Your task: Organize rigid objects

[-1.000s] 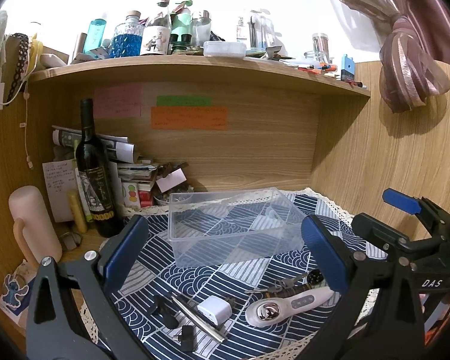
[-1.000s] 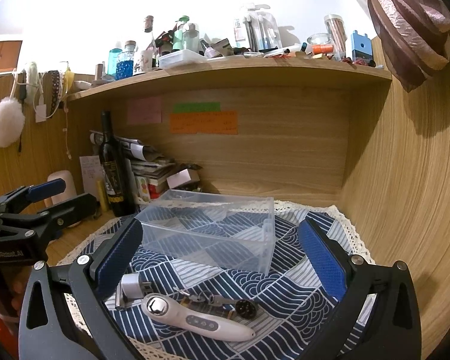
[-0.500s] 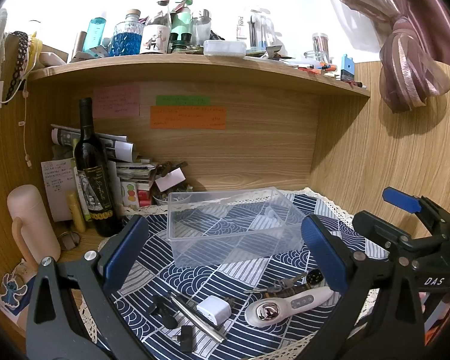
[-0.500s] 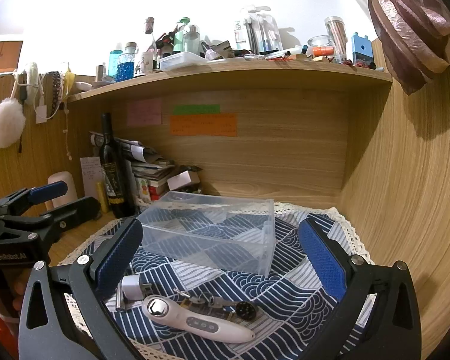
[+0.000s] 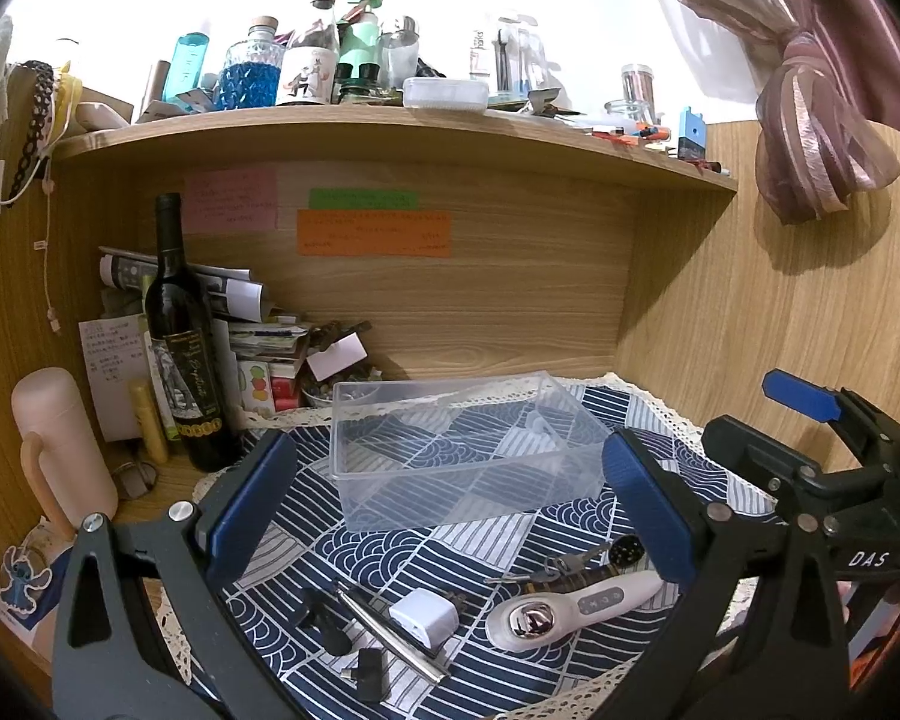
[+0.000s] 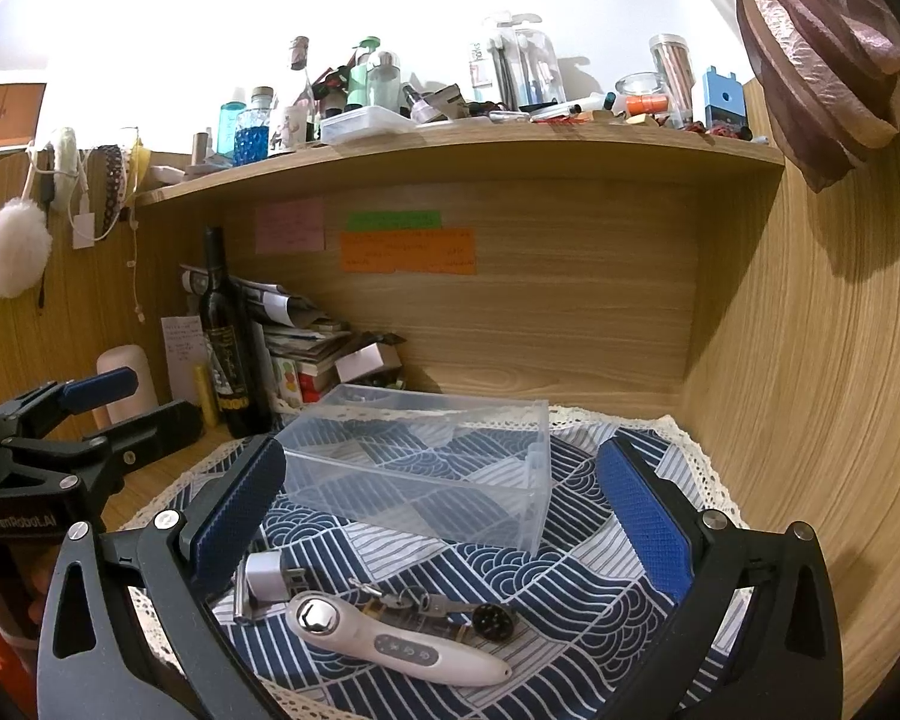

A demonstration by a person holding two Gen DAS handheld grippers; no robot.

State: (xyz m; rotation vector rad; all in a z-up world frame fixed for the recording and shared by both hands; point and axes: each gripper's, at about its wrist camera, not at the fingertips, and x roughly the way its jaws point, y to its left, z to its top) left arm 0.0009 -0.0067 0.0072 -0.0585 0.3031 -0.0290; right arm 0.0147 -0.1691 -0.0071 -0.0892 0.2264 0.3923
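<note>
A clear plastic divided box (image 5: 462, 450) stands empty on the blue patterned cloth; it also shows in the right wrist view (image 6: 426, 468). In front of it lie a white handheld massager (image 5: 564, 609), a white plug adapter (image 5: 423, 618), a silver pen (image 5: 390, 633), small black pieces (image 5: 324, 624), and keys with a watch (image 5: 576, 567). In the right wrist view the massager (image 6: 390, 642), the adapter (image 6: 267, 579) and the watch (image 6: 492, 621) lie near my fingers. My left gripper (image 5: 450, 516) is open and empty above the small items. My right gripper (image 6: 438, 522) is open and empty before the box.
A wine bottle (image 5: 183, 348), a pink flask (image 5: 60, 444), stacked papers and boxes (image 5: 276, 348) crowd the back left. A cluttered shelf (image 5: 390, 132) hangs overhead. Wooden walls (image 6: 810, 390) close in the right side and back. The cloth's lace edge (image 6: 696, 450) marks the mat's limit.
Both grippers have barely shifted; the views drift slightly. Nothing on the cloth has moved, and both grippers stay open.
</note>
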